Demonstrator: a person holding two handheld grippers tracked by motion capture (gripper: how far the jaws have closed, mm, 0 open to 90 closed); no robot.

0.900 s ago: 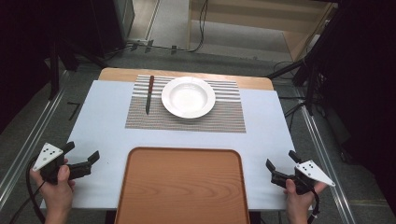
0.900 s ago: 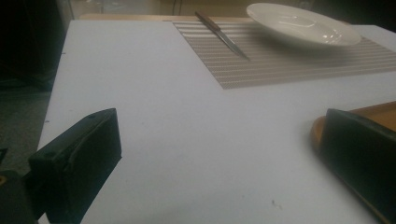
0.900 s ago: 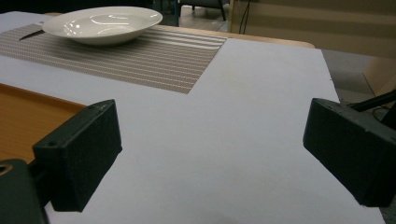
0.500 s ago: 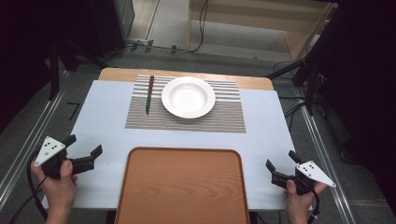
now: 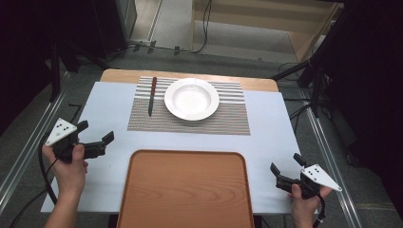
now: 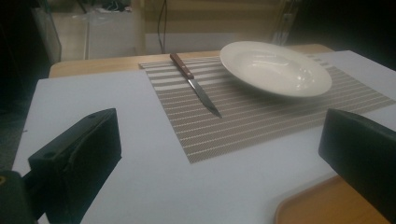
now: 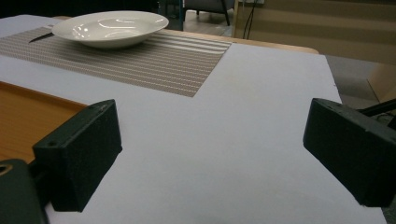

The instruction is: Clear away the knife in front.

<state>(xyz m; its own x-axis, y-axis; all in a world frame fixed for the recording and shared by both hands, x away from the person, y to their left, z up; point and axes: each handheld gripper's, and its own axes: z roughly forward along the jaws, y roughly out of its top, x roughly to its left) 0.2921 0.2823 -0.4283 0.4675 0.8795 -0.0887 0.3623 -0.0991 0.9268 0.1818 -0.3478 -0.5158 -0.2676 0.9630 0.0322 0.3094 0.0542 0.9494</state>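
Observation:
A white deep plate (image 5: 191,98) sits on a striped placemat (image 5: 190,118) at the far middle of the table. A knife (image 5: 151,95) with a brown handle lies on the mat just left of the plate, blade pointing toward me. In the left gripper view the knife (image 6: 195,84) and plate (image 6: 274,68) lie well ahead of the jaws. My left gripper (image 5: 97,131) hovers open over the table's left side, empty. Near the front right corner, my right gripper (image 5: 285,163) is open with nothing in it. The right gripper view shows the plate (image 7: 110,27) far off to the left.
A wooden tray (image 5: 185,190) lies at the front middle between my two hands, nothing on it. The table (image 5: 271,137) has a pale cover. Metal rails run along the floor on both sides, and cables lie on the floor beyond the far edge.
My left gripper has moved forward and slightly right, toward the placemat's near left corner. The right gripper has stayed where it was.

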